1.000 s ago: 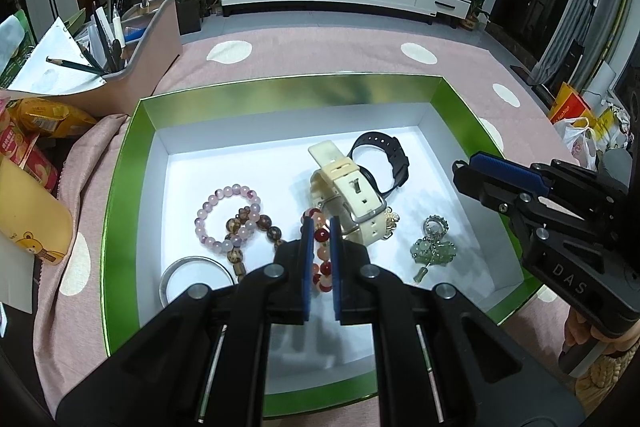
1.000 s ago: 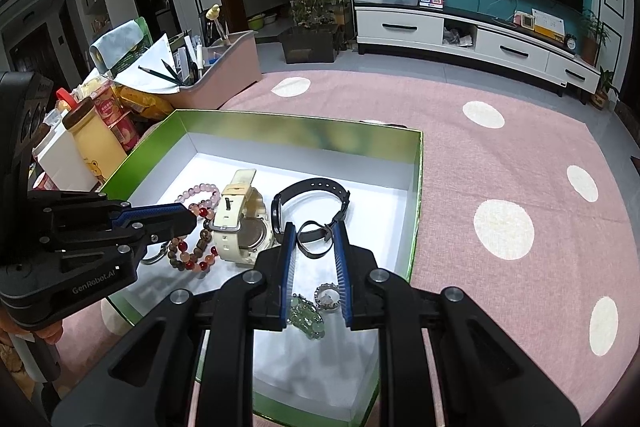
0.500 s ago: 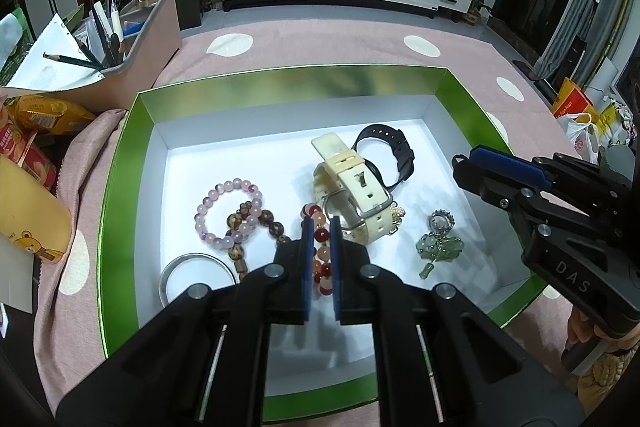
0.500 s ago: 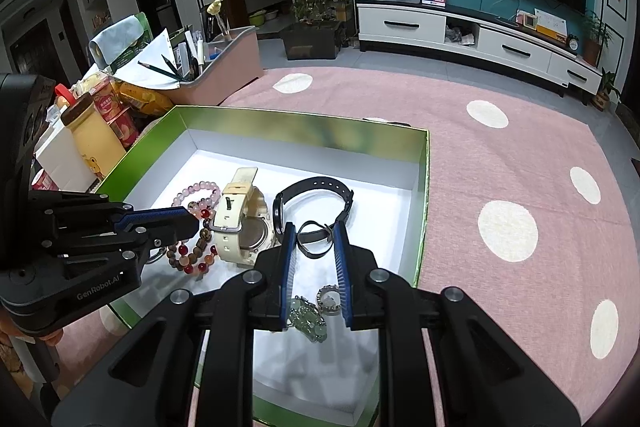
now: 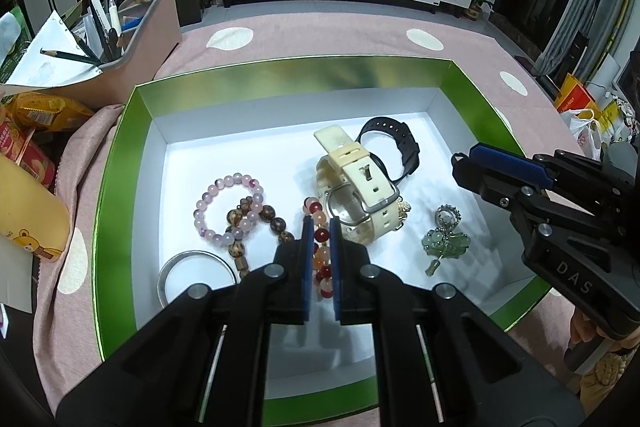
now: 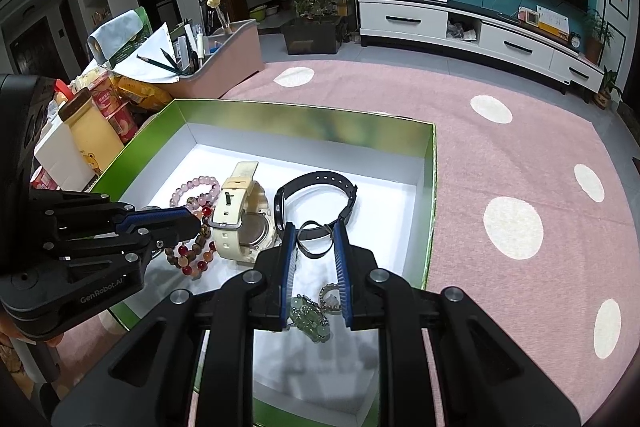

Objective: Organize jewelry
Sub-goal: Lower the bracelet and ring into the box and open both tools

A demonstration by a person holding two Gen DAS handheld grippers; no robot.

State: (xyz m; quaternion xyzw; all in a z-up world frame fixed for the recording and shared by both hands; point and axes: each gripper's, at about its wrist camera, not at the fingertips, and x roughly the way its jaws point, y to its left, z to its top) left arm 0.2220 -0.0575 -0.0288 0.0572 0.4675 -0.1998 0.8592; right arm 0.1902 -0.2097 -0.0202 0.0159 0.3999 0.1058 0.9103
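box: green-walled tray point(image 5: 120, 163) with white floor, sits on the pink dotted cloth point(image 6: 500, 147) over the counter; all jewelry lies loose inside it
left tool point(image 5: 321, 227): hovers low over the red-orange bead bracelet point(image 5: 320, 251), jaws nearly together with a narrow gap, nothing held
right tool point(image 6: 315, 231): jaws parted, empty, over the box's right half; black watch point(image 6: 320, 191) just ahead of its tips, green jade charm point(image 6: 310, 315) below between the fingers
cream watch point(image 5: 356, 195): middle of box, on its side, touching the red-orange beads
black watch, left view point(image 5: 394, 143): behind cream watch, straps overlapping
pink bead bracelet point(image 5: 228, 207): left half, overlapping a brown bead bracelet point(image 5: 256, 227)
silver bangle point(image 5: 192, 279): near-left corner, partly hidden by left tool
step: judged as approach, picking the first piece; nothing lifted yet
next move: left tool likely needs to widen, drop and pinch the red-orange strand clear of the cream watch; right could take the charm or black strap
risk: tangled beads may drag neighbours along
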